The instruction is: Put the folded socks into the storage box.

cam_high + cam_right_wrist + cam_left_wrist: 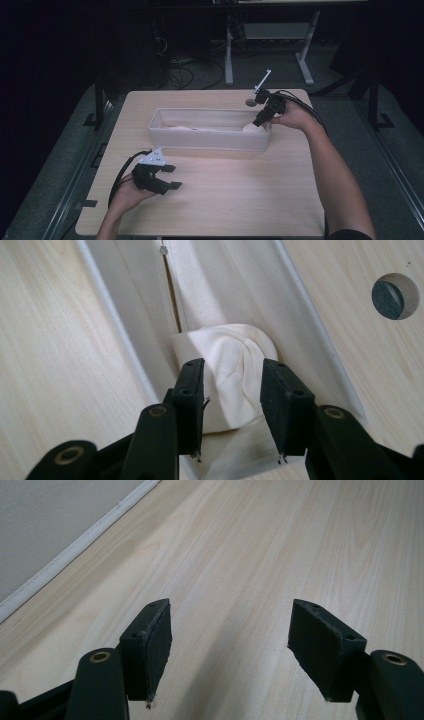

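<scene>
Nearest to us in the high view, our left gripper (170, 176) rests low over the front left part of the wooden table (225, 200), held in our left hand (127, 195), its cable looping back toward the table edge. Its jaws stand spread wide with nothing between them; in the left gripper view we see only bare wood grain between the two black pads (155, 645), and the pale wall of the tray (45, 525) runs along the upper left.

Farther in, the long white tray (210, 141) lies across the middle of the table. At its right end sits a folded white cloth (248, 128), inside the tray and against the end wall.

Our right gripper (258, 121) hangs over that end, tilted down into the tray, gripped by our right hand (295, 116). In the right gripper view the cloth (235, 370) lies bundled in the tray's corner, and the jaws stand apart on either side of it, above it; the pads do not press on it.

Beyond the tray, a round hole (395, 296) shows in the tabletop near the far right corner.
</scene>
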